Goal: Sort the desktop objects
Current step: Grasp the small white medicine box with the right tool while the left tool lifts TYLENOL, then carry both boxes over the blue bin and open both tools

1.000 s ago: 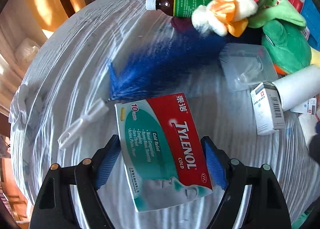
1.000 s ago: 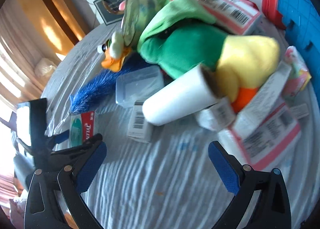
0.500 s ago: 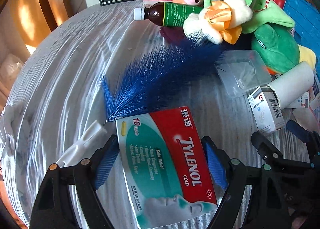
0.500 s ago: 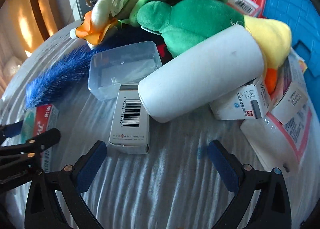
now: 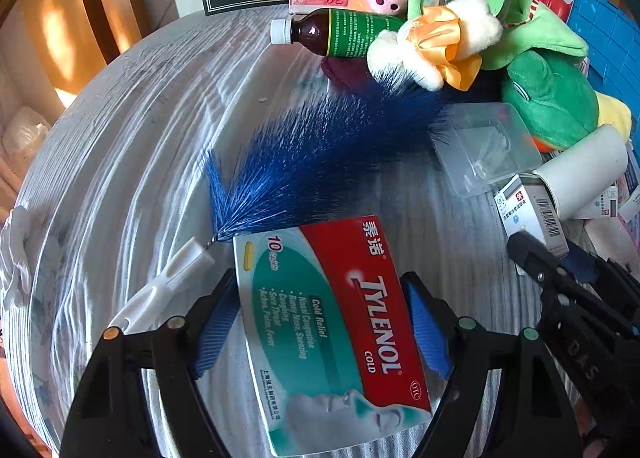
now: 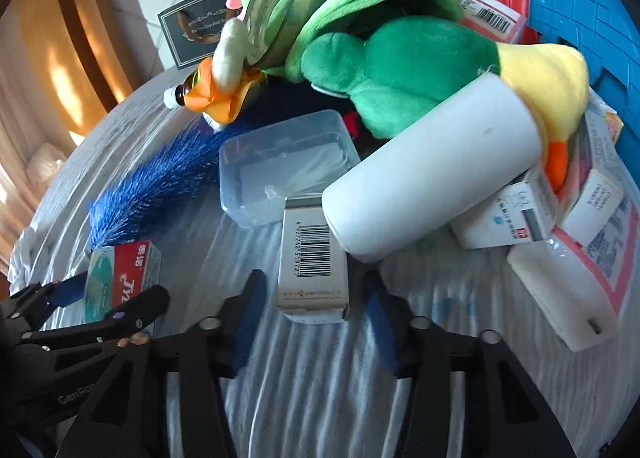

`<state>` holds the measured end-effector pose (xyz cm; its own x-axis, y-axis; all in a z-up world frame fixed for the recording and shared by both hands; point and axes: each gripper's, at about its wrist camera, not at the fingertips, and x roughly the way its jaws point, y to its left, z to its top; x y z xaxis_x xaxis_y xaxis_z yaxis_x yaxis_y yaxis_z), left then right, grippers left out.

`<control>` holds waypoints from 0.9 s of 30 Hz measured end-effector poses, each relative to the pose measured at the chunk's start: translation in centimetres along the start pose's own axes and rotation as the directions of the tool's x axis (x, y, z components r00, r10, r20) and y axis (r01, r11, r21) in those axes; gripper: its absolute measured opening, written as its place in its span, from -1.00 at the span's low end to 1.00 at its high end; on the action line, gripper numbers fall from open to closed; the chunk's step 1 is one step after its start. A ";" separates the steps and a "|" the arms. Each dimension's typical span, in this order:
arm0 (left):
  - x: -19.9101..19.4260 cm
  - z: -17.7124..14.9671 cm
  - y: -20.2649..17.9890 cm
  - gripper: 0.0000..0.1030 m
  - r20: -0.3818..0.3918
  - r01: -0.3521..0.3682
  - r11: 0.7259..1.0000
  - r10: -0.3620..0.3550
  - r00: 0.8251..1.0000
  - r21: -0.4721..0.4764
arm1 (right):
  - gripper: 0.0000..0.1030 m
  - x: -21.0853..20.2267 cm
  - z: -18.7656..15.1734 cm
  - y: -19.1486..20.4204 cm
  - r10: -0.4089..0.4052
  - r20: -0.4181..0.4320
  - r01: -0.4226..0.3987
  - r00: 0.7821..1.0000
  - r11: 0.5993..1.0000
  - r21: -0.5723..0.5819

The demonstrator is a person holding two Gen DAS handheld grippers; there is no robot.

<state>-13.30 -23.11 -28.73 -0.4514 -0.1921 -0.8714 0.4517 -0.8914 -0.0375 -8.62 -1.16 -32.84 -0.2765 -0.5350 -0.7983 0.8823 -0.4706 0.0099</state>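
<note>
Two boxes, one between each of your grippers.
Your left gripper (image 5: 322, 324) holds the Tylenol box (image 5: 332, 334) near the bench's (image 5: 132, 162) front edge, blue pads on both long sides. To its right, your right gripper (image 6: 314, 328) has just been closing around the barcoded white box (image 6: 314, 258); whether its pads touch it yet is unclear.

The Tylenol box (image 5: 332, 334) is coloured red, teal and silver; the brush (image 5: 320, 162) is bristled in deep blue; the tablecloth (image 5: 132, 162) is striped white and grey.
</note>
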 end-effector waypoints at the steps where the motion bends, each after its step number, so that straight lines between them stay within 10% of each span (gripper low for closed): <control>1: -0.2 -0.1 0.0 0.49 0.000 0.003 1.000 -0.003 1.000 -0.008 | -0.41 0.0 0.1 0.1 -0.013 0.014 0.014 1.000 1.000 -0.010; 14: -10.9 1.8 -2.6 0.48 0.232 -0.010 1.000 0.003 0.973 0.029 | -0.41 -11.5 0.6 0.6 0.061 0.234 -0.043 0.970 0.996 -0.081; 27: -25.4 6.8 -13.4 0.48 0.538 0.095 0.980 -0.176 0.824 0.176 | -0.41 -28.0 6.0 -5.3 -0.074 0.571 0.089 0.818 0.996 0.002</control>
<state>-13.10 -9.04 -2.81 -0.8657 -0.2220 -0.4487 0.2642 -0.9639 -0.0328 -7.87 12.10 -6.97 -0.5086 -0.8033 -0.3099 0.8537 -0.5174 -0.0599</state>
